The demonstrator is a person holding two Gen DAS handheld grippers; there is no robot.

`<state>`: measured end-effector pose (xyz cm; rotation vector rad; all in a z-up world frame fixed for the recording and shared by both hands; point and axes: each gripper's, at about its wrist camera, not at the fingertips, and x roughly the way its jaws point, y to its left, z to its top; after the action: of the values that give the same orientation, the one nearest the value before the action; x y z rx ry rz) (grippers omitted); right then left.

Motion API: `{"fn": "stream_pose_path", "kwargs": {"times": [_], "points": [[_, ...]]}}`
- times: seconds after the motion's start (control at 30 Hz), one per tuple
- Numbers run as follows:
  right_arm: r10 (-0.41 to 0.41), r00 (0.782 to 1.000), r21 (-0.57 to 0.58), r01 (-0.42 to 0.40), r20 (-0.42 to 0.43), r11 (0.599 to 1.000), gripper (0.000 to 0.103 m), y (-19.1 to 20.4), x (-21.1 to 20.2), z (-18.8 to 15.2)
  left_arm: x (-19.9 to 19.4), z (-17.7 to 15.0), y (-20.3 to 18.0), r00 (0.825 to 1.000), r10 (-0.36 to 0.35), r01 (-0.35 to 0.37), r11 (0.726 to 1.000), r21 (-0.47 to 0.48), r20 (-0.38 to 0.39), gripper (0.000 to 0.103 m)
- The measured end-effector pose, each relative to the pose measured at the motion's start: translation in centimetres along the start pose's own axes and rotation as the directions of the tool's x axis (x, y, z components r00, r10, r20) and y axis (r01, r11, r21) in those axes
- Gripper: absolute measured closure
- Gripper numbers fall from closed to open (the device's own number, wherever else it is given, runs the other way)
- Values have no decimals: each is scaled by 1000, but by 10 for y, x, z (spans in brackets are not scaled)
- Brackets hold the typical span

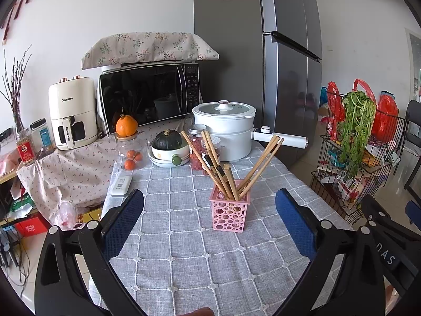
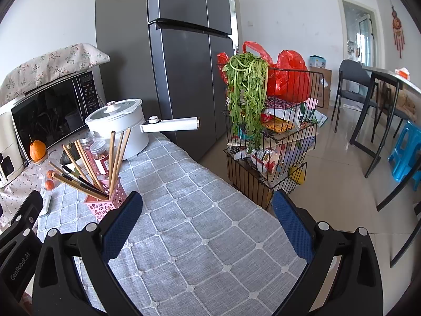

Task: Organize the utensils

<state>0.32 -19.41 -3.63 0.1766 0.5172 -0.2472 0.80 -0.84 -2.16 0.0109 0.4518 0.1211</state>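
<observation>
The pink holder of chopsticks stood on the counter straight ahead of the left gripper, nearer it than the right gripper; sticks fanned upward; both jaws gaped wide, empty

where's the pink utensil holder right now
The pink holder stands mid-table on the grey checked tablecloth in the left wrist view, chopsticks in it, nearer than the white pot.

Ahead of me a pink perforated holder stands upright on the grey checked tabletop, wooden chopsticks fanned out inside it, some leaning left, some right.
</observation>
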Motion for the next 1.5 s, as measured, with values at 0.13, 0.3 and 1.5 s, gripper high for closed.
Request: {"fn": "stream_pose_path", "kwargs": {"times": [0.13,0.3,1.5], "points": [[0,1000,0,0,-1,1000,7,0,0,0,0,0,0,1000,1,-1,1000,-3,0,7],[1,1000,-2,-1,-1,1000,7,0,0,0,1,0,0,1000,0,0,1000,-1,-2,7],[13,999,-4,-13,-34,1000,7,-1,7,-2,6,-4,-2,999,-8,8,1000,-7,-43,7]]}}
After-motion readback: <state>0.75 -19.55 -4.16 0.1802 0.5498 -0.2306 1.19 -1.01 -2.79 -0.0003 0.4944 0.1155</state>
